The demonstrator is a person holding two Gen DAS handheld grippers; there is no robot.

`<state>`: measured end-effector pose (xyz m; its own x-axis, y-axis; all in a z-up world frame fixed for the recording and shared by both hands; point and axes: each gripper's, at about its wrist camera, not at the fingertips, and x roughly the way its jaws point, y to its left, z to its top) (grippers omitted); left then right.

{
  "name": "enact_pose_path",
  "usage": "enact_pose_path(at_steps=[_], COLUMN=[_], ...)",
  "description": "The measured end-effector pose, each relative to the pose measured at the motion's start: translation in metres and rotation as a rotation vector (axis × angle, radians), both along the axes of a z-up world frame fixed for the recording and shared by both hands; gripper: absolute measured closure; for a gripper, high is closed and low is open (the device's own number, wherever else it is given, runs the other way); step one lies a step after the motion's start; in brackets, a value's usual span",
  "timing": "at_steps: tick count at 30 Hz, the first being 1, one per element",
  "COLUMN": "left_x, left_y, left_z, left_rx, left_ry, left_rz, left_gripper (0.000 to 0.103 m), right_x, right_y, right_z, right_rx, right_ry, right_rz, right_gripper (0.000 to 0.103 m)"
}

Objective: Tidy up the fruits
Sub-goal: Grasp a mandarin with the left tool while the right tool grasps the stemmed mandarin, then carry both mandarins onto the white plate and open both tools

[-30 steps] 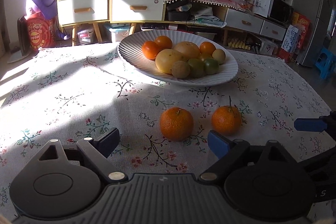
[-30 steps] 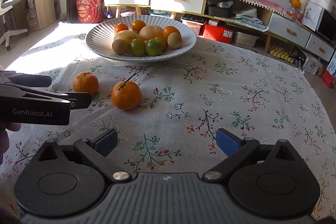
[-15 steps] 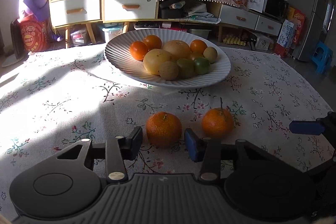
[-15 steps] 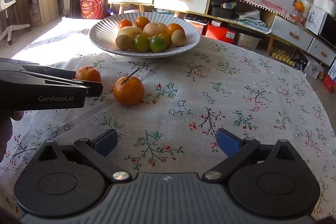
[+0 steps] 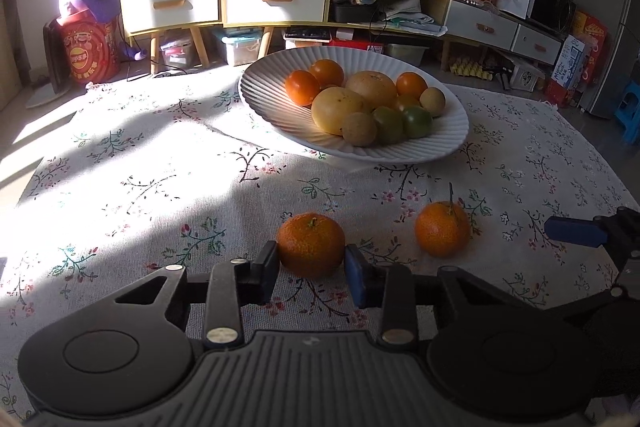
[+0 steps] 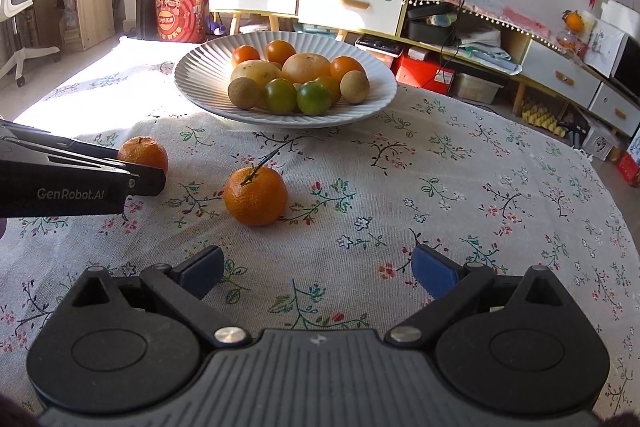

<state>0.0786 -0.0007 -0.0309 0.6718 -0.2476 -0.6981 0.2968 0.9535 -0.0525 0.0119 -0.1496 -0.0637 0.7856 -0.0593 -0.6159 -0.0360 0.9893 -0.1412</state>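
Now that the left tool (image 5: 311, 267) has just been closing, its pads press both sides of the near orange (image 5: 311, 244), which sits toward the worktop's (image 5: 160, 187) near edge. The right tool (image 6: 318, 269) hangs open and empty. Judging by this, the orange is ready to lift to the plate (image 5: 272, 107) near the far edge; the stemmed orange (image 5: 442, 229) waits.

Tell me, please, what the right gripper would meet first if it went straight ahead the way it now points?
Probably bare tablecloth: the right gripper is open and tilted down, with nothing between its fingers. The stemmed mandarin lies ahead and left; depth is unclear, so it may just pass it.
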Motion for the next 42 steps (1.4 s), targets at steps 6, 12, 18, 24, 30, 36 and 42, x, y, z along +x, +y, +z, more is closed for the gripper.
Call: enact_pose_path(at_steps=[6,12,18,24,30,36,42], left_x=[-0.002,-0.003,-0.004,-0.005,-0.005,-0.005,-0.006], left_y=[0.008,0.013,0.015,0.015,0.014,0.013,0.012], left_z=[0.001,0.001,0.000,0.000,-0.001,-0.002,-0.001], left_rx=[0.015,0.026,0.031,0.032,0.034,0.030,0.018], left_ry=[0.015,0.020,0.018,0.018,0.018,0.019,0.019], left_rz=[0.027,0.033,0.034,0.032,0.028,0.025,0.011], left_gripper=[0.078,0.078,0.078,0.078,0.078,0.078,0.078], right_x=[0.008,0.014,0.018,0.017,0.019,0.019,0.018], right_y=[0.009,0.014,0.018,0.022,0.021,0.018,0.015], right_z=[-0.001,0.000,0.003,0.005,0.007,0.008,0.012], right_rx=[0.001,0.014,0.043,0.054,0.076,0.092,0.103], right_ry=[-0.005,-0.012,-0.015,-0.013,-0.010,-0.006,-0.011], right_rz=[0.033,0.054,0.069,0.095,0.102,0.096,0.092], right_gripper=[0.008,0.022,0.043,0.054,0.067,0.069,0.070])
